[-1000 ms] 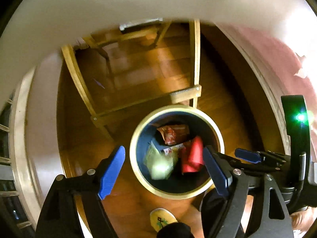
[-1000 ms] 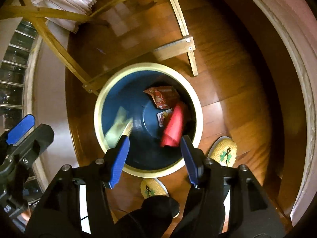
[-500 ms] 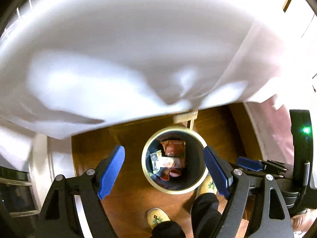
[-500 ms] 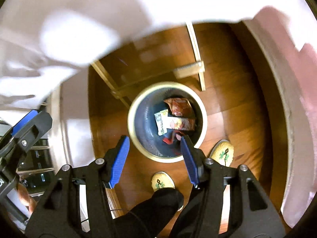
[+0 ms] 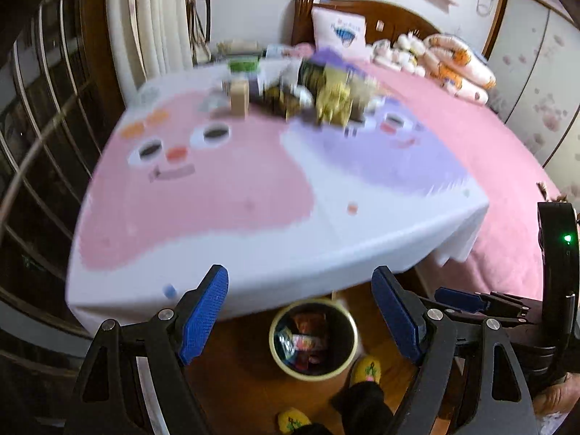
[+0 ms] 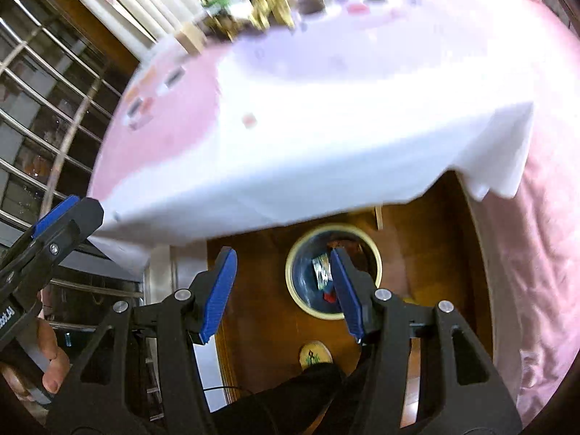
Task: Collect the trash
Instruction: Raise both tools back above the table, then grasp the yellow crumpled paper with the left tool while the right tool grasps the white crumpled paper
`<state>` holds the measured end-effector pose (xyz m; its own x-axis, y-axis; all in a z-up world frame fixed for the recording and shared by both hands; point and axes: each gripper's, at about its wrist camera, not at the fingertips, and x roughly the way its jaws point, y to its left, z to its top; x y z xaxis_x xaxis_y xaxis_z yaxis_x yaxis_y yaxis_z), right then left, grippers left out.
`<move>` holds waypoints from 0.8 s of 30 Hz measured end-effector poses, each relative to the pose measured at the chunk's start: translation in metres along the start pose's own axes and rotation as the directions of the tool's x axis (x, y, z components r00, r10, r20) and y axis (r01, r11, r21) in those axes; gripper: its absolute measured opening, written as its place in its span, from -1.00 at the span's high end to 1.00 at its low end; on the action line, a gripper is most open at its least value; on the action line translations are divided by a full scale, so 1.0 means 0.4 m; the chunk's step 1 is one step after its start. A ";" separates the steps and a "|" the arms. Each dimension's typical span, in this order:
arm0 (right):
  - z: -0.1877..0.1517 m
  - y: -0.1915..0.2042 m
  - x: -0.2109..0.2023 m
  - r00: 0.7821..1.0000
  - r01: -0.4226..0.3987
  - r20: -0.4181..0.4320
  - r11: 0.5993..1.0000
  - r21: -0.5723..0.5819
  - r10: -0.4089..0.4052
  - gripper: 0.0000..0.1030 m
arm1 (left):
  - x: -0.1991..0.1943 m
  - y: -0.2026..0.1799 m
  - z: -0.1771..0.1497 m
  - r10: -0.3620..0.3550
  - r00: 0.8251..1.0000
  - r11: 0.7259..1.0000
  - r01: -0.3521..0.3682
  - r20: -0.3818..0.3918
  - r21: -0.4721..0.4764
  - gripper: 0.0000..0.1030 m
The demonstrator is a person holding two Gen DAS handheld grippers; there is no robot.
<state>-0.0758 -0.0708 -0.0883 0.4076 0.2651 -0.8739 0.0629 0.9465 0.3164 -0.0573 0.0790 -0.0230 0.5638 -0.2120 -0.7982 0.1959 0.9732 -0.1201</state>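
A round dark bin with a cream rim stands on the wood floor under the table's near edge, with several wrappers inside. A blurred heap of trash and packets lies at the far side of the table. My left gripper is open and empty, high above the bin and level with the table edge. My right gripper is open and empty, over the floor beside the bin. The right gripper also shows in the left wrist view.
The table carries a pink, purple and white cartoon cloth. A pink bed lies to the right, a barred window to the left. The person's yellow slippers stand by the bin.
Both grippers have risen from just above the bin to table height and tilted up, so the tabletop and bed came into view. The dropped wrappers have settled in the bin.
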 end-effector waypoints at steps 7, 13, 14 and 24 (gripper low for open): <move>0.092 0.064 -0.160 0.994 0.029 0.105 0.999 -0.035 -0.025 0.01 | -0.134 -0.014 0.131 -0.022 0.994 1.000 0.020 0.104 0.016 -0.60; 0.164 0.067 -0.221 0.982 0.056 0.185 0.996 -0.062 -0.044 0.01 | -0.159 -0.036 0.236 -0.048 0.990 0.998 0.042 0.132 0.044 -0.60; 0.177 0.065 -0.228 0.979 0.061 0.197 0.996 -0.066 -0.047 0.01 | -0.149 -0.043 0.252 -0.051 0.991 0.998 0.046 0.124 0.047 -0.60; 0.444 -0.044 -0.158 0.979 0.031 0.202 0.994 -0.104 -0.010 -0.02 | 0.093 -0.084 0.401 0.022 1.000 0.999 -0.022 -0.005 -0.041 -0.60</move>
<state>0.0593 -0.1367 0.0270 0.5822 0.2134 -0.7845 -0.0196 0.9683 0.2488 0.0859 0.0242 0.0458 0.5639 -0.1901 -0.8036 0.1502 0.9805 -0.1266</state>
